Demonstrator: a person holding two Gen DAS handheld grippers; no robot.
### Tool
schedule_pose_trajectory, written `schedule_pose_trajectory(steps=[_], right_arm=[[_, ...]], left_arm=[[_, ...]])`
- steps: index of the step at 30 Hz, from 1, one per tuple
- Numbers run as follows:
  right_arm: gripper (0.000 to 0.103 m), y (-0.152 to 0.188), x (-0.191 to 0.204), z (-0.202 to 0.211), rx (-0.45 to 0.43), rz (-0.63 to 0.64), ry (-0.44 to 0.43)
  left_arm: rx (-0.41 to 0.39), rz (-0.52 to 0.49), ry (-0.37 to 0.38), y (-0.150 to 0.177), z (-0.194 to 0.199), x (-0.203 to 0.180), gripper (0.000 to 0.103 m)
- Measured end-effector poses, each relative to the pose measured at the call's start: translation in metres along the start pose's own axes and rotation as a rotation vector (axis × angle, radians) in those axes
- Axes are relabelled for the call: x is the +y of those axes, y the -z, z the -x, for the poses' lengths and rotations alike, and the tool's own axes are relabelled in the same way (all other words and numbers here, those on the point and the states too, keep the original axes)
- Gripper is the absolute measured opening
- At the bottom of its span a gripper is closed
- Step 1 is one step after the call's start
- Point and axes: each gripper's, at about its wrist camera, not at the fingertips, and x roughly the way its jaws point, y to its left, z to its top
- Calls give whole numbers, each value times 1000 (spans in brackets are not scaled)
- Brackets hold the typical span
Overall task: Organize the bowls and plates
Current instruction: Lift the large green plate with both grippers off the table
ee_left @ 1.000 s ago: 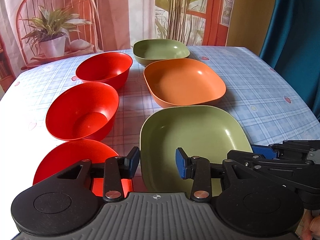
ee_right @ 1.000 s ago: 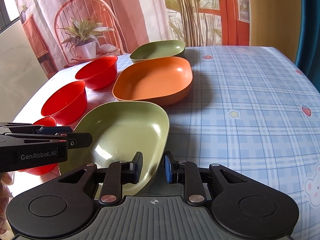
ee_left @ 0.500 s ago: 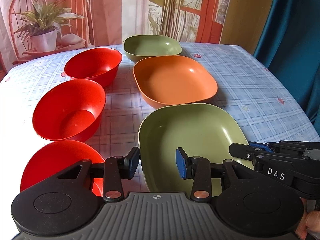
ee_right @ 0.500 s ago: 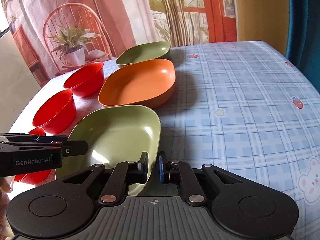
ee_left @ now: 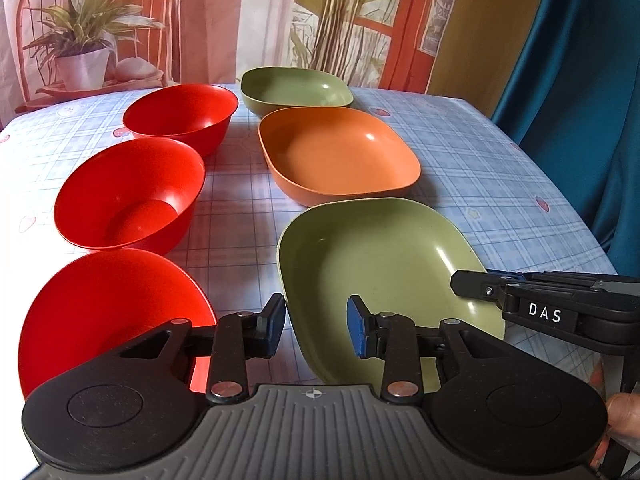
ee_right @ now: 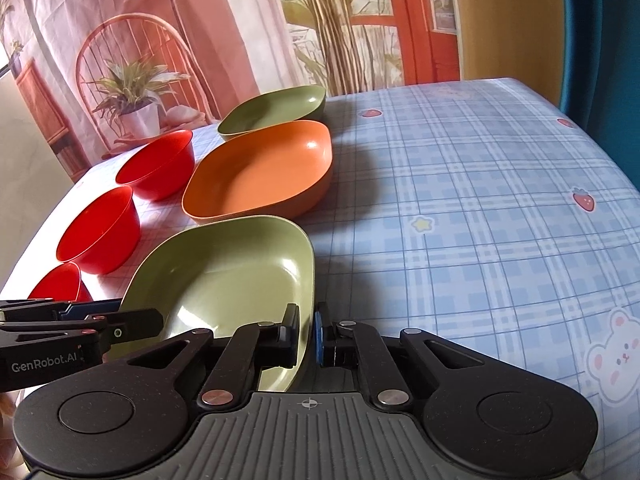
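- Right wrist view shows the right gripper (ee_right: 307, 334) nearly closed, one finger inside and one outside the right-hand rim of the nearest green plate (ee_right: 224, 268); it appears to pinch that rim, though contact on the outer pad is hard to confirm.
- Left gripper (ee_left: 316, 330) stands partly open and holds nothing, hovering above the near left rim of the same plate, with the nearest red bowl (ee_left: 108, 312) just beside its left finger.
- On the table (ee_right: 480, 200), three plates run from the near edge to the far edge: green, then the orange plate (ee_left: 340, 156), then the far green plate (ee_left: 296, 88). Three red bowls form a row to their left, toward the left edge.
- Nothing is stacked yet, so I judge the task to be at its start, with the near green plate as the first piece to lift.
- Risks: a one-sided pinch on a smooth, sloping rim could let the plate pivot or slide free once raised.
- Its far rim sits close to the orange plate, so a tilted lift could knock or drag that one.
- A low swing of the left gripper could nudge the nearest red bowl toward the near edge.
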Motion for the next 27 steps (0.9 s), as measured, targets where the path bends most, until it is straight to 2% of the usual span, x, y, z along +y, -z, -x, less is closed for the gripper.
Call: schedule_pose_trajectory(steps=[3,12,27], right_arm=[[7,0,1,1,-7,3,2],[8,-13,4,11,-47,5,-3],[8,-64,3,27,-138,9,-22]], left_arm=[[-3,26,4,-1,1,2,31],[-83,-6,-13,-15,18,-5,31],[-141,-58,-41,-57,23,-14,31]])
